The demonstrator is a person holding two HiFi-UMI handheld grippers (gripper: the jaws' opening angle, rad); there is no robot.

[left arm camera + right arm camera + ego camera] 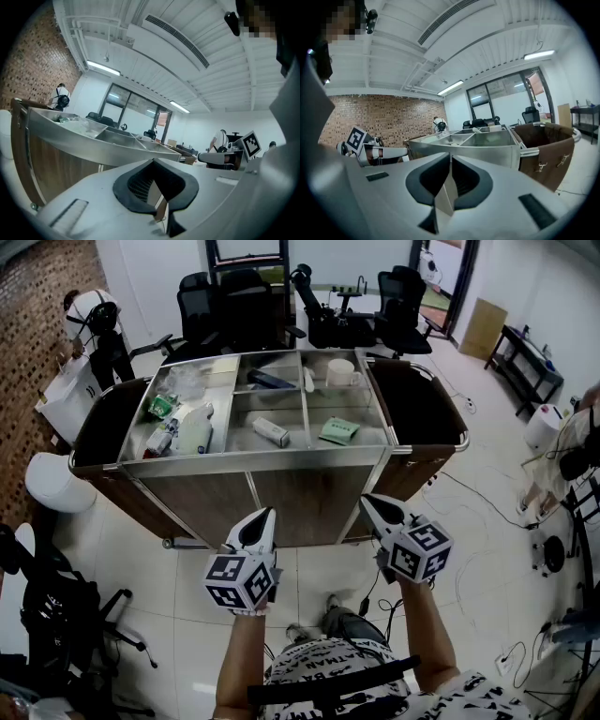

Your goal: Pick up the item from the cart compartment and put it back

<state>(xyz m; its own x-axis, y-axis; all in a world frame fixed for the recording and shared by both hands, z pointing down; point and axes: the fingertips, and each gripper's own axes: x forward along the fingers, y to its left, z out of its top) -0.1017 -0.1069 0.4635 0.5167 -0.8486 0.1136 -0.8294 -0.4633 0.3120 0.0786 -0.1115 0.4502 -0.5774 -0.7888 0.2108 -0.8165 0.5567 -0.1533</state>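
Observation:
A steel cart (pixel 258 462) with several open compartments stands before me. Its middle compartment holds a white tube-like item (pixel 271 431) and, further right, a green packet (pixel 338 430). A white mug (pixel 341 372) and a dark flat item (pixel 272 381) lie in the back compartments. Small packets (pixel 178 423) fill the left compartment. My left gripper (pixel 265 517) and right gripper (pixel 370 502) hover side by side just short of the cart's front edge, both shut and empty. The left gripper view has shut jaws (pixel 153 161) below the cart rim (pixel 93 140). The right gripper (pixel 450 157) looks the same.
Brown bags hang at the cart's right end (pixel 422 409) and left end (pixel 103 432). Office chairs (pixel 225 306) stand behind it. A white bin (pixel 56 482) sits at the left. Cables (pixel 469 521) trail over the floor at the right. A person (pixel 89 315) stands by the brick wall.

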